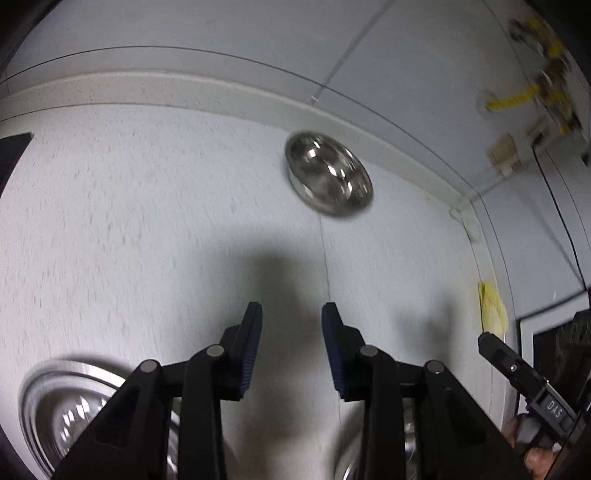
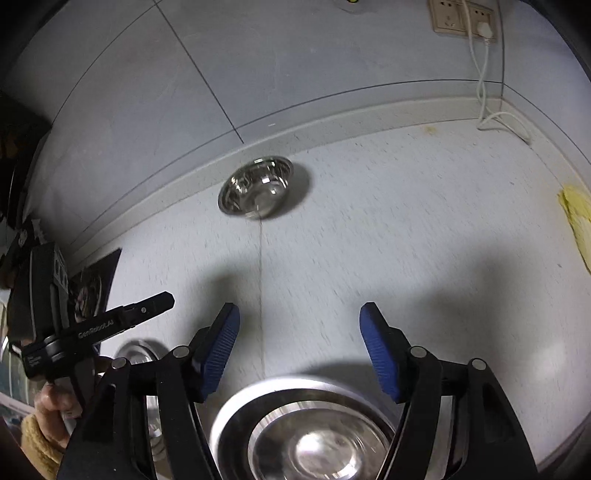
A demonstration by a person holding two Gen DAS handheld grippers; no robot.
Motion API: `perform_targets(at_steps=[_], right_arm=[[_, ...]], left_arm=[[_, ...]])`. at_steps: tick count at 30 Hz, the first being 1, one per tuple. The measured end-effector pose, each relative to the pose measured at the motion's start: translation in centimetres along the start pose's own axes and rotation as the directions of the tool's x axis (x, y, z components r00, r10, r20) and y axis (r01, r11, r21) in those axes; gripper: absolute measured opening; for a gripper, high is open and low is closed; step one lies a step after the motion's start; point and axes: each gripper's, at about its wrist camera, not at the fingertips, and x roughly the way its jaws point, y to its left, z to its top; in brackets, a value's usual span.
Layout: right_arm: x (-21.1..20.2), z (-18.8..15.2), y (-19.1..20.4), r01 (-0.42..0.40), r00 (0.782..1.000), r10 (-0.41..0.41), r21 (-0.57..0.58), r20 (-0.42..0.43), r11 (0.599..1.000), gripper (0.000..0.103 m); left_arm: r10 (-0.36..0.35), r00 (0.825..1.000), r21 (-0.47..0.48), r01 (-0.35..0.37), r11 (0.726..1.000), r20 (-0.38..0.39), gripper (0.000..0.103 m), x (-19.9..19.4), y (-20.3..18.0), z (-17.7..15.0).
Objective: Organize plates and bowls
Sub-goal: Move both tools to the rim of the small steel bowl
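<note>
A small steel bowl (image 1: 328, 173) stands on the white counter near the back wall; it also shows in the right wrist view (image 2: 256, 190). My left gripper (image 1: 291, 321) is open and empty, well short of the bowl. A steel plate (image 1: 62, 413) lies under its left side, and a second steel piece (image 1: 410, 443) is partly hidden behind its right finger. My right gripper (image 2: 300, 319) is open and empty, just above a steel plate with a bowl in it (image 2: 306, 439). Another steel plate (image 2: 135, 352) lies to its left, partly hidden.
A yellow cloth (image 2: 576, 218) lies at the counter's right edge, also in the left wrist view (image 1: 491, 306). A wall socket with a white cable (image 2: 480, 26) is at the back right. A dark printed box (image 2: 88, 288) stands at the left.
</note>
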Motion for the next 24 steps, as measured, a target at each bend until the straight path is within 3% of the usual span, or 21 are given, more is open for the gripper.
perform_targets(at_steps=[5,11,18,24], right_arm=[[2.7,4.6,1.5,-0.02,1.0,0.02,0.025,-0.003,0.999,0.063],[8.6,8.9,2.3,-0.026,0.999,0.029,0.084,-0.034,0.996,0.063],[15.4,11.1,1.8,0.013,0.996,-0.004,0.103,-0.084,0.995,0.063],[18.5,12.4,1.6,0.026,0.995,-0.018,0.079,-0.1,0.997,0.062]], left_arm=[[-0.034,0.999,-0.029,0.035,0.999,0.014,0.032,2.1,0.3,5.0],[-0.063,0.998,-0.128,0.063,0.99,0.008,0.032,6.2,1.3,10.1],[-0.048,0.999,-0.157,0.046,0.987,-0.014,0.032,10.3,2.1,12.4],[-0.03,0.999,-0.172,0.024,0.985,-0.031,0.032,12.9,2.5,13.3]])
